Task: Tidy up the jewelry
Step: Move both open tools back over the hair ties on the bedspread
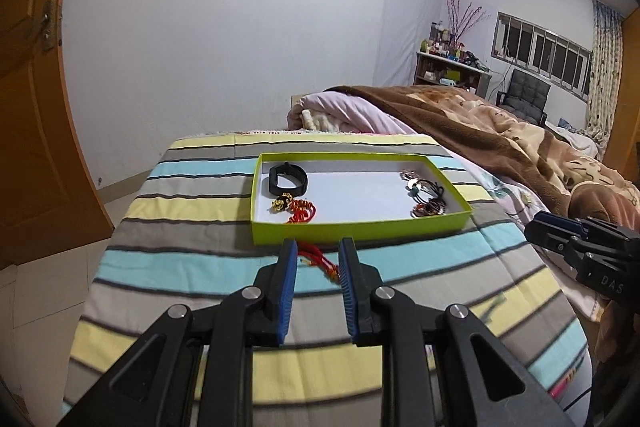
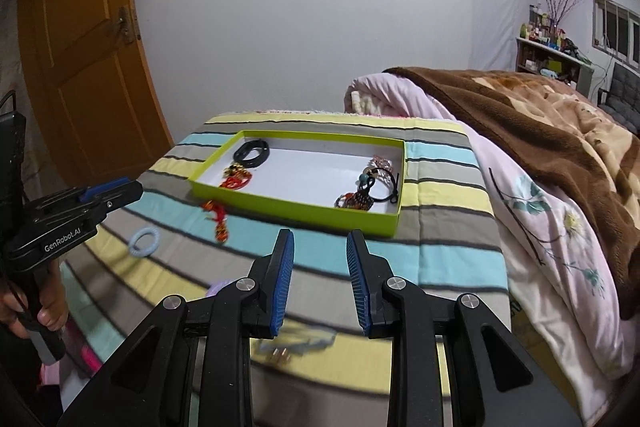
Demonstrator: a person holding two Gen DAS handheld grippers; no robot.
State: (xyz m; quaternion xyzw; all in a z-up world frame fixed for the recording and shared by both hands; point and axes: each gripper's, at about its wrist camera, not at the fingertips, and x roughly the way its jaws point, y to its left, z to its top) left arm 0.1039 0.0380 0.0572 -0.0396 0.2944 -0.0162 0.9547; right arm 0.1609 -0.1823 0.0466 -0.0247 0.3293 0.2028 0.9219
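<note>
Currently, both grippers hover over the striped blanket, short of the green tray that serves as the reference point for all positions below. Nearest the cameras, the left gripper has its blue pads parted with nothing between them; the right gripper likewise stands parted and empty, slightly the wider of the two. Neither holds jewelry. On the blanket, on the near side of the tray, several pieces lie loose: a blurred light-blue item with small metal parts under the right gripper, a pale blue ring-shaped hair tie well to the tray's near left, and a red knotted tassel charm just beside the tray's near left corner. These are judged to be the pieces left to sort. Inside the tray, items are grouped at opposite ends, apparently to keep types separate: a black band and a gold-and-red charm at the left end, and black hair ties with beaded pieces at the right end. Its white middle floor is bare. Beyond the tray lies folded bedding with a brown blanket.
</note>
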